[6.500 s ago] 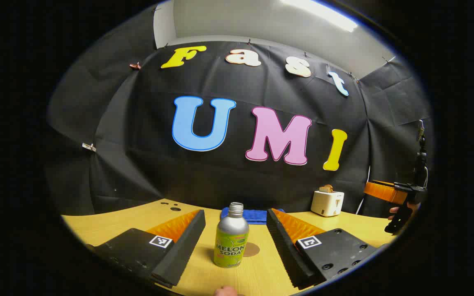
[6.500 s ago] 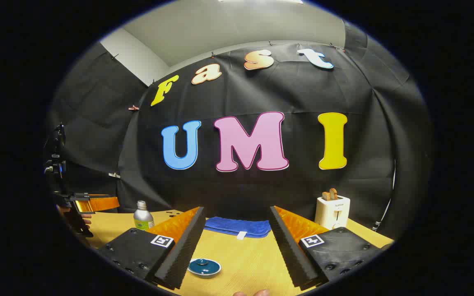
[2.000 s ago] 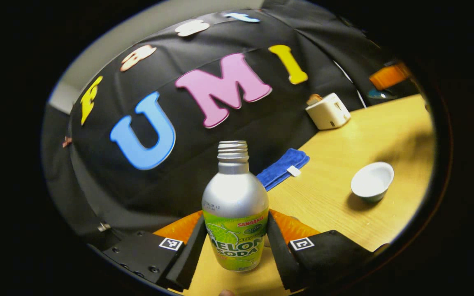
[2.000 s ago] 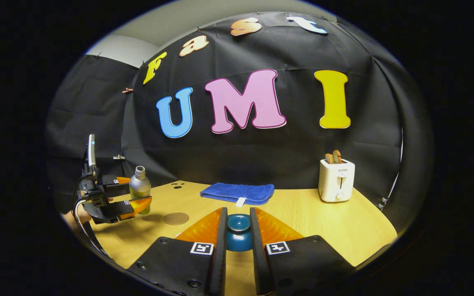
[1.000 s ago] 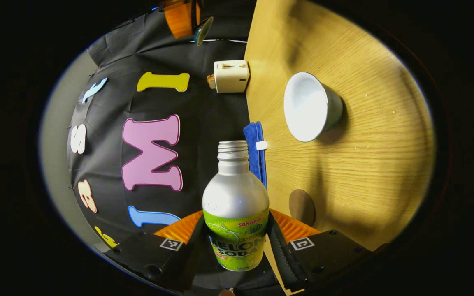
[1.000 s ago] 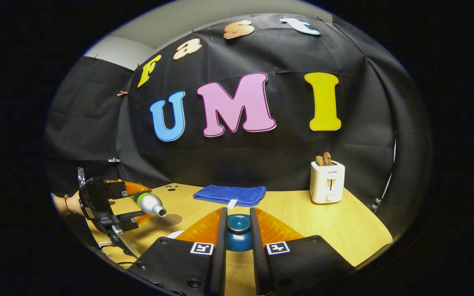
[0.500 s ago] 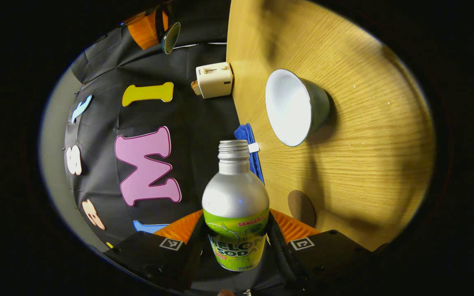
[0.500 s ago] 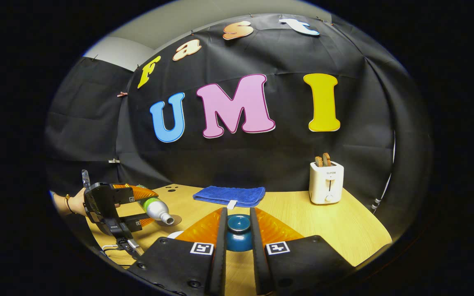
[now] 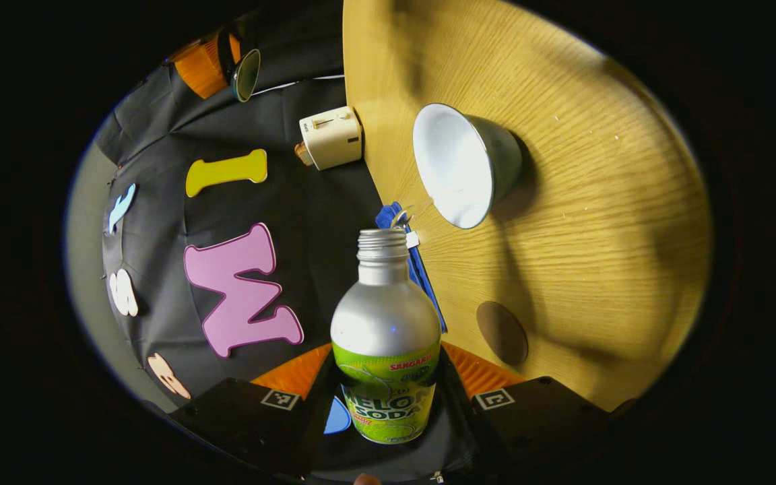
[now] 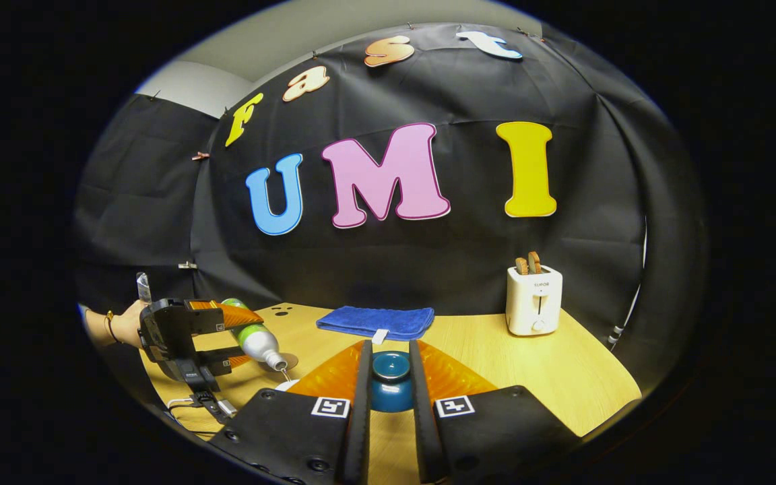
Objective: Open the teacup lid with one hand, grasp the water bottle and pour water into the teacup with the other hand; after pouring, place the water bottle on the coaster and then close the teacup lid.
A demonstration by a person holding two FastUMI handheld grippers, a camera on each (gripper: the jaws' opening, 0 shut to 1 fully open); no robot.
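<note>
Between the fingers of the left claw (image 9: 388, 404), in the left gripper view, stands the water bottle (image 9: 386, 337), clamped at its labelled lower body by both fingers. Its long axis runs straight ahead along the claw, threaded open neck pointing away from the camera; the body is smooth silver metal above a glossy green label. Ahead and to the right of the neck sits the teacup (image 9: 463, 164), a round flared bowl, white and smooth inside, greyish outside, its mouth turned toward the bottle. A thin clear thread of water shows between neck and cup rim. The wood-grain bench (image 9: 597, 202) stands on edge at the right, so this claw is rolled over sideways. A flat round brown coaster (image 9: 502, 333) lies on it just right of the claw; a folded blue cloth (image 9: 422, 269) shows behind the neck, a cream toaster (image 9: 331, 137) farther off

Clenched in the right claw (image 10: 389, 384), in the right gripper view, is the teacup lid (image 10: 390, 380), a rounded glazed teal piece held above the bench. Off to its left the other claw holds the bottle tilted, neck pointing down and toward the right
</note>
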